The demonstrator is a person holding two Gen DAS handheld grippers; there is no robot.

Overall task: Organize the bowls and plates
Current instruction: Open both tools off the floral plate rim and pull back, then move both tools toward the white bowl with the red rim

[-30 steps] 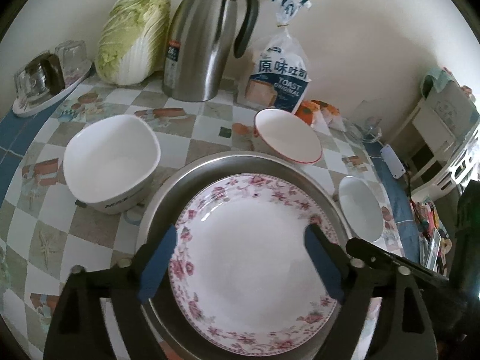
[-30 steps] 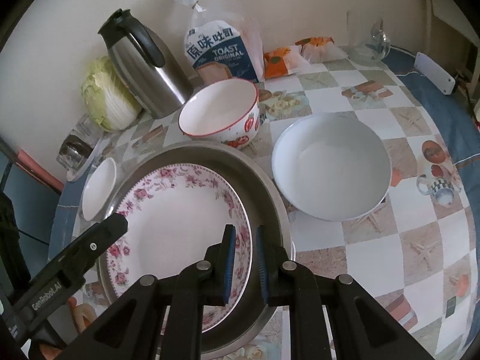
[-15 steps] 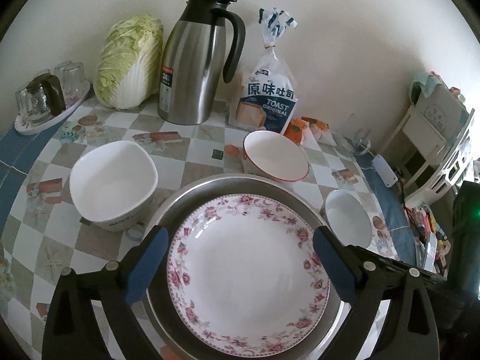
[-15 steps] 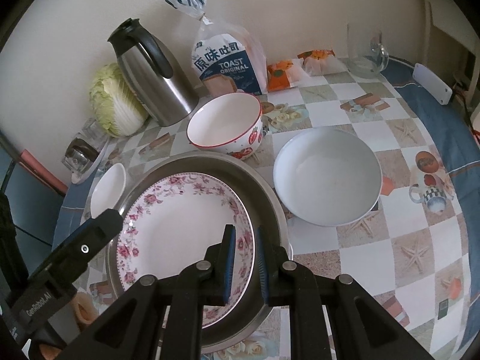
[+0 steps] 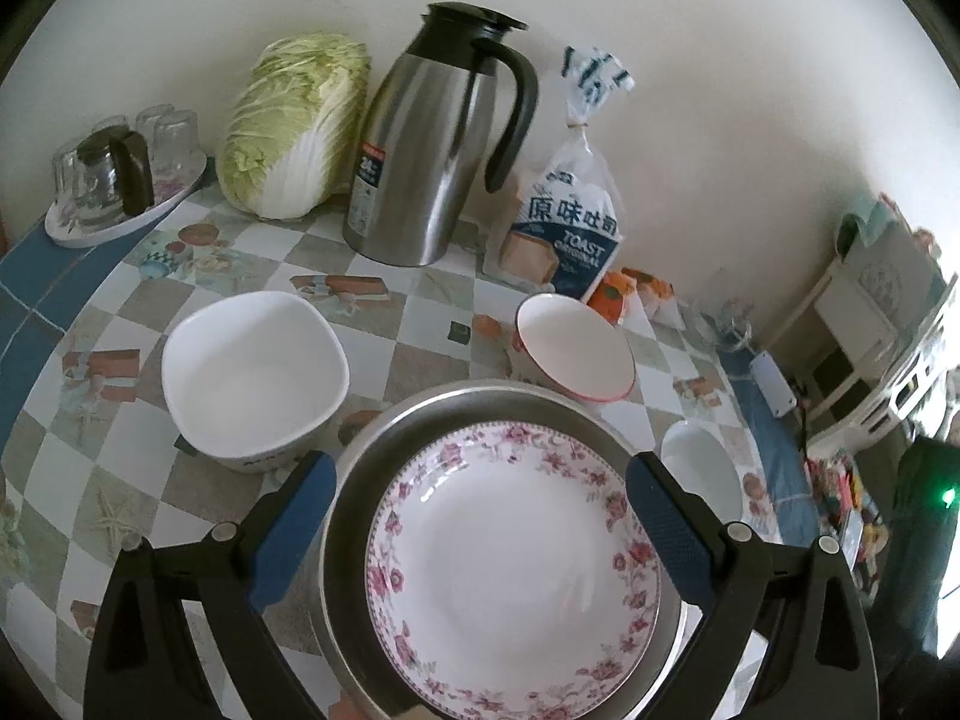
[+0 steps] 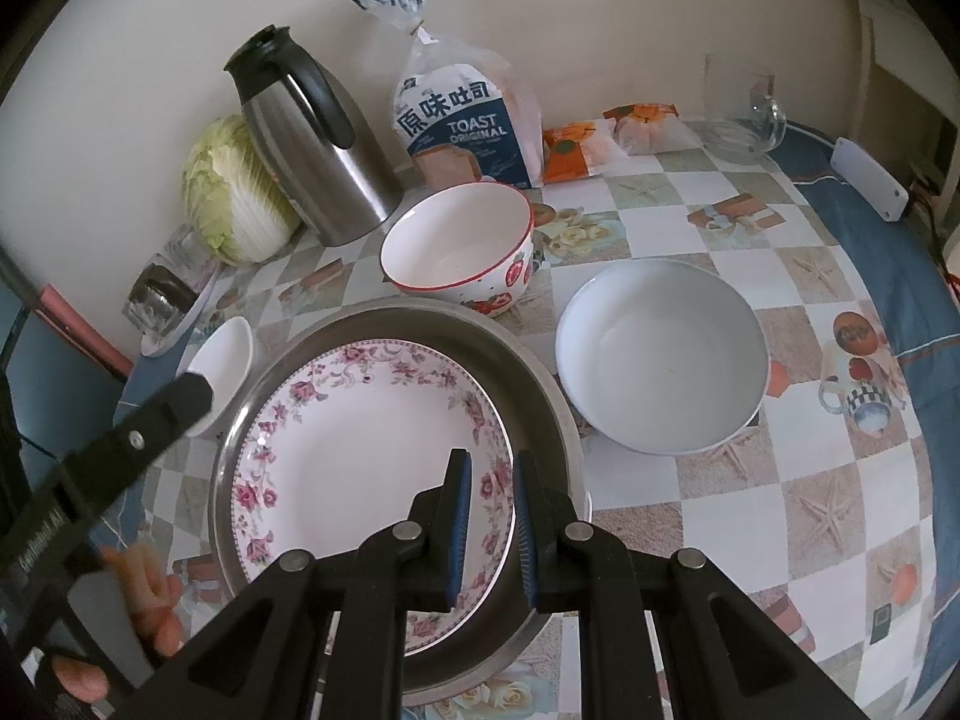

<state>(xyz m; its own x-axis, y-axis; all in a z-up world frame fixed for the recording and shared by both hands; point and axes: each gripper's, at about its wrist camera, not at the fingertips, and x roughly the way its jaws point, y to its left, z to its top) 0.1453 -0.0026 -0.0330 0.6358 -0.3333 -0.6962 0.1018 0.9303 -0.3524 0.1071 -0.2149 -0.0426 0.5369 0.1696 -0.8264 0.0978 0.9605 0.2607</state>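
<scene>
On the checkered tabletop [image 6: 750, 504], a floral-rimmed plate [image 5: 516, 576] lies inside a wide steel pan [image 5: 354, 540]. The left hand-held gripper [image 5: 477, 534] hovers over them with its blue pads spread wide, one on either side of the plate, nothing between them pressed; its jaws have just been opening. The right hand-held gripper [image 6: 492, 531] sits over the plate's near right rim with its jaws nearly together; its narrow gap frames the rim, but I cannot tell whether the pads touch it. A squarish white bowl [image 5: 255, 378] stands just left of the pan, a red-rimmed bowl [image 6: 459, 240] just behind it, and a round white bowl [image 6: 660, 354] to its right. Along the wall stand a cabbage [image 5: 294, 120], a steel thermos jug [image 5: 432, 144] and a bag of toast bread [image 5: 570, 228].
</scene>
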